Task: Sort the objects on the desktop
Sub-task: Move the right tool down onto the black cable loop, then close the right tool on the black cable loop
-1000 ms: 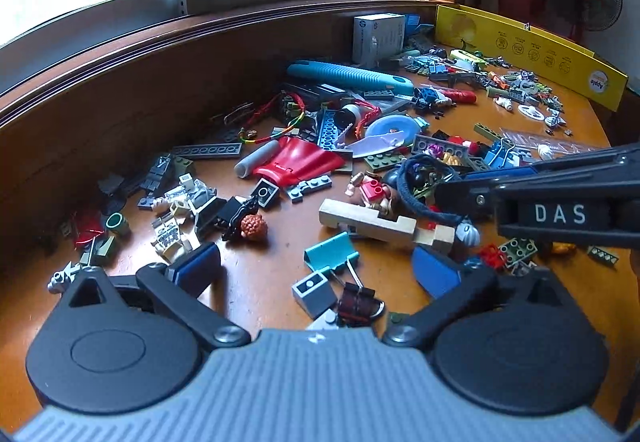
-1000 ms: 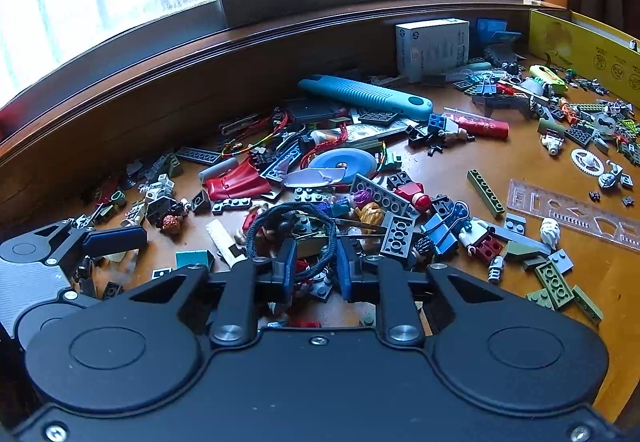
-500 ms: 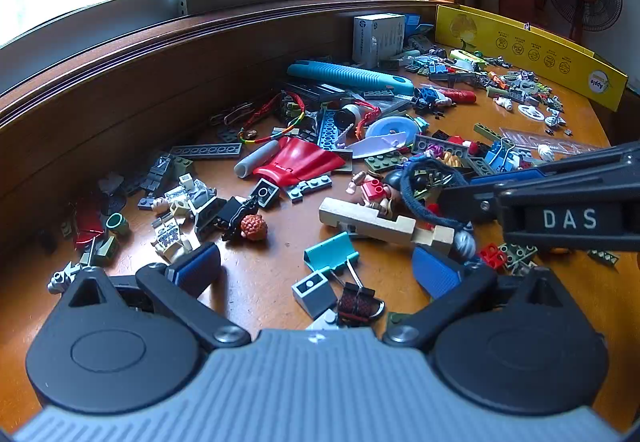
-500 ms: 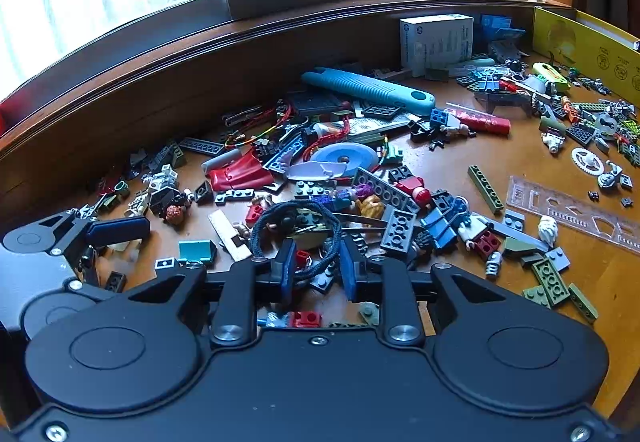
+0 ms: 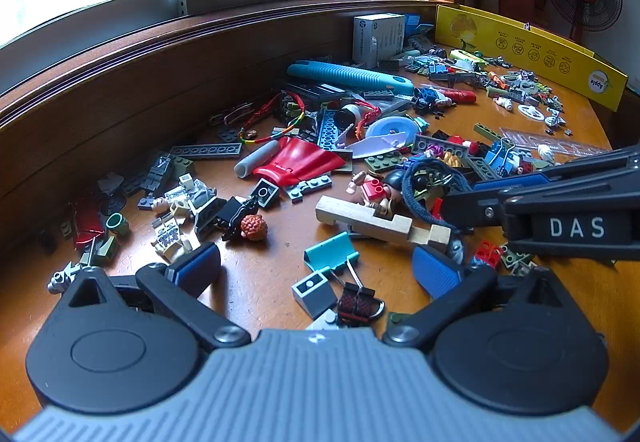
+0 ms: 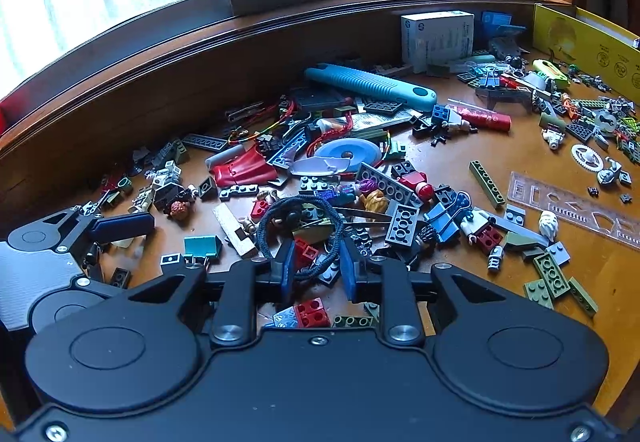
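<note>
A dark blue elastic hair band (image 6: 300, 230) lies looped over the toy clutter in the middle of the wooden desk (image 6: 516, 145). My right gripper (image 6: 318, 268) is open a little, its jaws on either side of the band's near edge, not closed on it. The band also shows in the left wrist view (image 5: 430, 181), with the right gripper (image 5: 460, 203) reaching in from the right. My left gripper (image 5: 316, 268) is wide open and empty above a teal binder clip (image 5: 330, 252) and a wooden block (image 5: 380, 222).
Lego bricks and minifigure parts cover the desk. A teal utility knife (image 6: 370, 85), a white box (image 6: 436, 35) and a yellow box (image 6: 592, 45) lie at the back. A clear stencil ruler (image 6: 572, 205) lies right. The raised wooden sill bounds the back.
My right gripper has drawn back a little and its jaws have opened slightly around the hair band. The left gripper has stayed in place.
</note>
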Demonstrator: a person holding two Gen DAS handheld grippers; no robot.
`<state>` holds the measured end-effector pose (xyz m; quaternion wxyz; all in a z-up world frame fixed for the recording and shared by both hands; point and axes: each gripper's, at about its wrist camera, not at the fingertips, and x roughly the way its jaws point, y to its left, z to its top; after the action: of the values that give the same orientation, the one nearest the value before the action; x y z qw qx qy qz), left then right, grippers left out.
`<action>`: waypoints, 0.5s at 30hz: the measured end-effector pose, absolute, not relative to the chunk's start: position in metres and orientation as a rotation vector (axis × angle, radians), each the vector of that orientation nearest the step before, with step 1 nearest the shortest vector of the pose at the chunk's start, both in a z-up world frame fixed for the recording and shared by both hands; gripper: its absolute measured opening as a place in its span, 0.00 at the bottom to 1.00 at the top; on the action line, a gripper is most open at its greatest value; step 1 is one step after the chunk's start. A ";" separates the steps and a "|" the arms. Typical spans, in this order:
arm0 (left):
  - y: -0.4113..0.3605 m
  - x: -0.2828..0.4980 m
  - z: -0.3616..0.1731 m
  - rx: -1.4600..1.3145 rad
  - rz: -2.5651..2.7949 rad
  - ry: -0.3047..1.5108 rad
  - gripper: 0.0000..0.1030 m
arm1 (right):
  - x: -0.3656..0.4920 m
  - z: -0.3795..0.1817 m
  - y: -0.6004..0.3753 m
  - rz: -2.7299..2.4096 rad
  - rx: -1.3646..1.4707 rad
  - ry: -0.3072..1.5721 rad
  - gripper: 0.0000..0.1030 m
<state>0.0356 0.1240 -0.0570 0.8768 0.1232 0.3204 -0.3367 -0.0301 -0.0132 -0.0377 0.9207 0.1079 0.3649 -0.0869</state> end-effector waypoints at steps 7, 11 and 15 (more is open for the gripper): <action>0.124 0.036 -0.057 0.257 -0.703 0.668 0.99 | -0.028 -0.039 -0.014 -0.169 0.225 0.745 0.24; 0.124 0.036 -0.057 0.257 -0.703 0.668 0.99 | -0.028 -0.039 -0.013 -0.162 0.207 0.741 0.24; 0.124 0.035 -0.057 0.257 -0.703 0.668 0.99 | -0.029 -0.039 -0.013 -0.159 0.207 0.742 0.24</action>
<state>0.0354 0.1241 -0.0569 0.8767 0.1231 0.3204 -0.3370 -0.0287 -0.0132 -0.0387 0.9236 0.1011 0.3616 -0.0773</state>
